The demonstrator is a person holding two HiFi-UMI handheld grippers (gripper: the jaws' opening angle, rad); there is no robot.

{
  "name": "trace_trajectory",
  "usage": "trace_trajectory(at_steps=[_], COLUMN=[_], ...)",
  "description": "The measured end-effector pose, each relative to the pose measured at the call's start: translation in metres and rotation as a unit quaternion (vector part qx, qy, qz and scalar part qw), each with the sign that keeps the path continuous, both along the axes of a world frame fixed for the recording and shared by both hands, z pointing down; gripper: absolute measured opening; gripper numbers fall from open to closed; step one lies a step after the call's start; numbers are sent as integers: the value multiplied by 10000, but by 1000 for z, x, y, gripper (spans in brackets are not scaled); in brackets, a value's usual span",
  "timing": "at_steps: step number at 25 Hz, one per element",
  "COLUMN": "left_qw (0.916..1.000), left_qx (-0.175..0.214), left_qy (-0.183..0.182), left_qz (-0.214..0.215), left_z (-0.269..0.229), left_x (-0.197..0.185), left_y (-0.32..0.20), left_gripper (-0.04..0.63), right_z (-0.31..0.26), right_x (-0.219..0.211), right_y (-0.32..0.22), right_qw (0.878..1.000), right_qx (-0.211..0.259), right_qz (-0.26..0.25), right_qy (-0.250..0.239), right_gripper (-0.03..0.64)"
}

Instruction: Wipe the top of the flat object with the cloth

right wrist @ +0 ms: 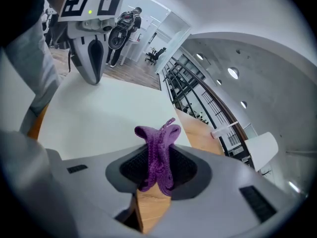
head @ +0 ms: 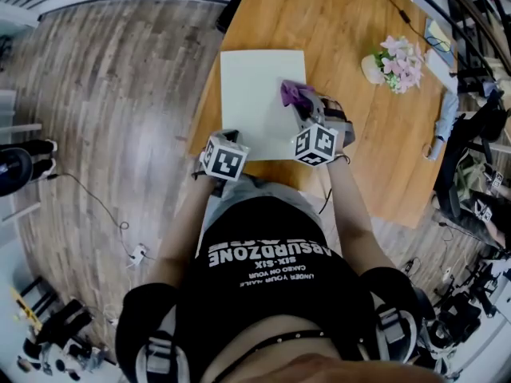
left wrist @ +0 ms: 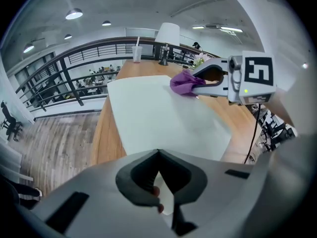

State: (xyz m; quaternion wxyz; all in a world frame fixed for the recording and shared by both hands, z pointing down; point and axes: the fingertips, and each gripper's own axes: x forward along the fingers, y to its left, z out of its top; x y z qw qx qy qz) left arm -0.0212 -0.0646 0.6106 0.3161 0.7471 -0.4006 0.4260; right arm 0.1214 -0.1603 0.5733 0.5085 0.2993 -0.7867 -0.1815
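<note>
- Closest to the head camera is the person's black T-shirt (head: 263,270), with both arms reaching forward to the near edge of the wooden table (head: 335,22).
- Just beyond it, the marker cubes of the two grippers sit side by side, the left cube (head: 225,156) at the near left corner of the flat object and the right cube (head: 315,144) near its right edge.
- Left claw (left wrist: 158,152): its jaw tips meet in a closed point at the near edge of the flat object; whether they pinch that edge cannot be told.
- Right claw (right wrist: 158,157): clamped on the purple cloth (head: 292,94), which bunches up between the jaws and sticks out past their tips.
- Flat object (head: 255,94): a pale white rectangular board lying flat on the table, its long side running away from the person, its left edge near the table's left edge.
- Cloth position: over the right part of the board, close to its right edge.
- Pink flowers (head: 399,61) stand on the table well to the right of the board.
- Grey wood-pattern floor (head: 120,94) lies to the left of the table.
</note>
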Motion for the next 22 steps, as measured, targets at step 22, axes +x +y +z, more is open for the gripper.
trace_trajectory(at_steps=[22], left_qw=[9979], left_qx=[-385], left_qy=[477], left_qz=[-214], left_z=[3], left_x=[-3], left_y=[-4], left_gripper=[5], right_z=[6], right_x=[-2], right_y=[-96], right_qw=[9990], right_qx=[44], right_qz=[-4], right_qy=[439], right_gripper=[123])
